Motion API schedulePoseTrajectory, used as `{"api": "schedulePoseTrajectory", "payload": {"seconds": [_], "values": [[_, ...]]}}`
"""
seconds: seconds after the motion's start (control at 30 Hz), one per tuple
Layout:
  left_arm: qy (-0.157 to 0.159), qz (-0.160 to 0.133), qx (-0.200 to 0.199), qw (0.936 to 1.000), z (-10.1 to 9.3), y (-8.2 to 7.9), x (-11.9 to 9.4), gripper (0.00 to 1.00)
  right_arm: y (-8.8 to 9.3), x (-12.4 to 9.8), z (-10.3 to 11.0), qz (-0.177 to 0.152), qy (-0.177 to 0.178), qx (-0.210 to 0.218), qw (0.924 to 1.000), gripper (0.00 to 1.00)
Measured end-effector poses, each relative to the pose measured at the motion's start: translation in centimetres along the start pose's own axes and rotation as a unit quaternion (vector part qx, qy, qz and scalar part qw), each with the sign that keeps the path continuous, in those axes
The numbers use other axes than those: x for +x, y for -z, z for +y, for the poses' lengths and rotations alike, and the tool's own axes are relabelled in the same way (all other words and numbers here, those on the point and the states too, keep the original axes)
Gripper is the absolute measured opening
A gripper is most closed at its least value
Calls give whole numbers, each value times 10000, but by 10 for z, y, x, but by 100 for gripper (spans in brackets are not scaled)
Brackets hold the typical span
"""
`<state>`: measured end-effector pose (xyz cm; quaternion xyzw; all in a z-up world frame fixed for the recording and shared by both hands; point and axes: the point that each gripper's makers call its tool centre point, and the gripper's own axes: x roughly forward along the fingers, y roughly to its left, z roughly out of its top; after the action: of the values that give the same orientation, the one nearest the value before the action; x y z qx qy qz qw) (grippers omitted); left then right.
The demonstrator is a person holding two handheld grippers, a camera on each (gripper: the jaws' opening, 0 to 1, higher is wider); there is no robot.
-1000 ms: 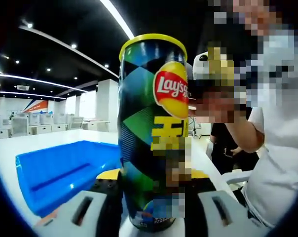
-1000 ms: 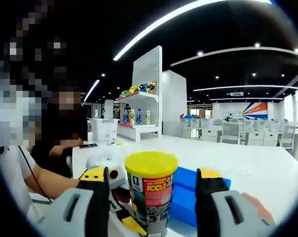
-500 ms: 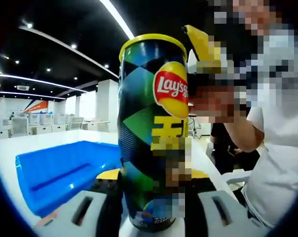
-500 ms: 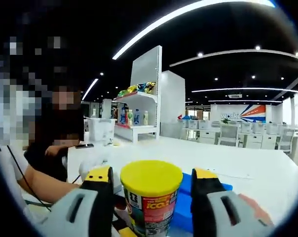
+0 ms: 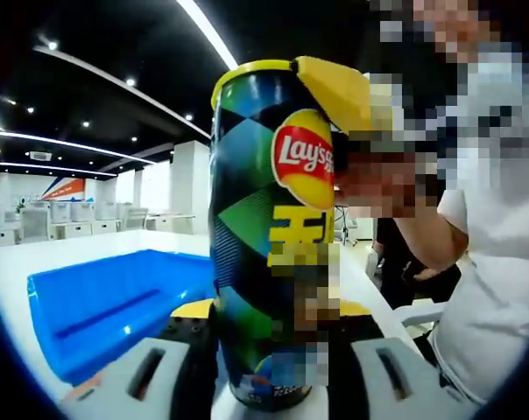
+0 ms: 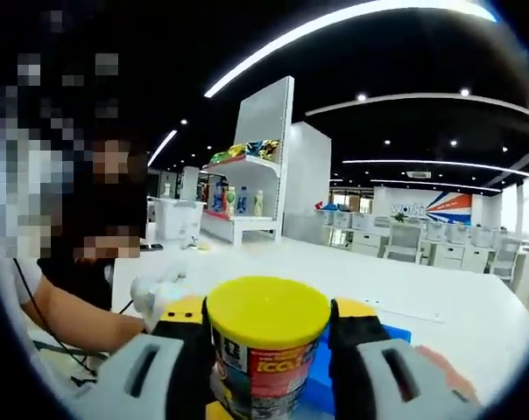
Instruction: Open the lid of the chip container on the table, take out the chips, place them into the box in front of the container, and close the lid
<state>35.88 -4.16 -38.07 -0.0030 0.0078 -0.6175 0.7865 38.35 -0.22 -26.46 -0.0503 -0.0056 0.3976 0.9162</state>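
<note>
Close behind chip container [image 5: 269, 236]: blue box [image 5: 116, 306].

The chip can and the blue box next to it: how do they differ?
The chip can stands tall and upright; the blue box lies low and wide. The can wears a multicoloured printed pattern; the box is plain blue. The can carries a yellow lid; the box is open-topped. Both rest on the white table.

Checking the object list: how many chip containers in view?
1. The chip container stands on the table between the left gripper jaws; in the right gripper view its lid sits between the right gripper jaws.
</note>
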Motion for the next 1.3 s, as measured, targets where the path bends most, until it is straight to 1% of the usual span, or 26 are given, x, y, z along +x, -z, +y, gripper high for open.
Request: {"api": "schedulePoseTrajectory", "payload": {"seconds": [0.17, 0.3, 0.63, 0.83, 1.17, 1.3], "values": [[-6, -5, 0, 10000, 0, 0, 0, 47, -1, 0, 0, -85, 10, -77, 9999, 53], [-9, -12, 2, 10000, 0, 0, 0, 47, -2, -1, 0, -152, 16, -7, 9999, 53], [-28, -10, 16, 10000, 0, 0, 0, 47, -3, -2, -1, -179, 93, -89, 9998, 51], [-19, 6, 22, 10000, -1, 0, 0, 47, -4, -3, -1, -239, 199, -13, 9995, 49], [-33, 20, 61, 10000, -1, 0, 0, 47, -3, -5, -2, -145, 311, 371, 9987, 45], [-45, 35, 89, 9999, 0, 1, 0, 47, -3, -5, -3, -165, 331, 466, 9982, 44]]}}
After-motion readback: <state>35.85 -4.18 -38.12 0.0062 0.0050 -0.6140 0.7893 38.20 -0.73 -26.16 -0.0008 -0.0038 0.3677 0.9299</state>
